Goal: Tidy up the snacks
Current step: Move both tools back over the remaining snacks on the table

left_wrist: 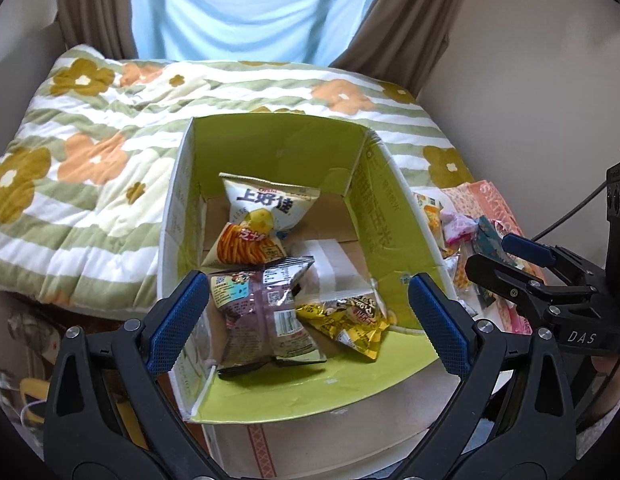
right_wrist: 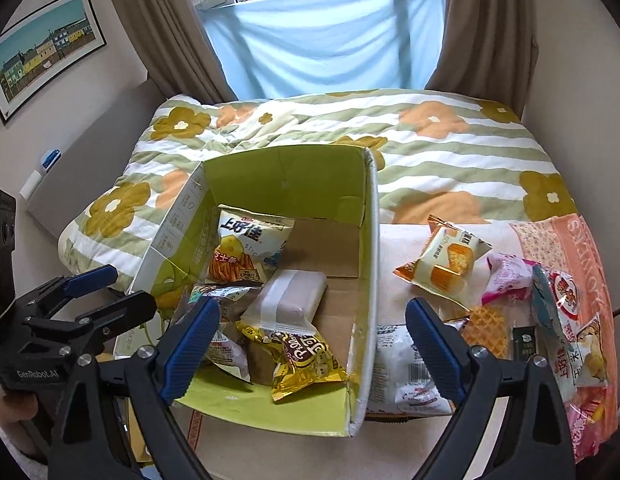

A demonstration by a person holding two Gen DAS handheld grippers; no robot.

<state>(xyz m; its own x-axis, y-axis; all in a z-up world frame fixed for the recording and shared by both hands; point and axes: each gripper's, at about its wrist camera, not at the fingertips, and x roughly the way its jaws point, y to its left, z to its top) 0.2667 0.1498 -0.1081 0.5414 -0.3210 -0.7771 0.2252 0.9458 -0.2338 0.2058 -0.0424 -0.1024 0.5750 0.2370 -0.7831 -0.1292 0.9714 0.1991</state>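
Above the open box (left_wrist: 374,184), both the left claw (left_wrist: 310,320) and the right claw (right_wrist: 312,350) gape wide, holding nothing. Four snack packets lie inside; loose snacks (right_wrist: 450,264) sit right of its wall, partly hidden.

The purple foil snack packet (left_wrist: 265,312) in the green-lined cardboard box (left_wrist: 269,140) is half hidden in the right wrist view behind the right claw's (right_wrist: 312,354) blue-padded finger. That claw also covers part of a white barcode-printed wrapper (right_wrist: 398,376) beside the box's right wall. The floral pink-and-orange plastic bag (right_wrist: 566,264) by the bed's right edge runs off the frame. In the left wrist view, the heap of small packets (left_wrist: 462,224) beyond the box is blocked by its wall; their print is too small to read.
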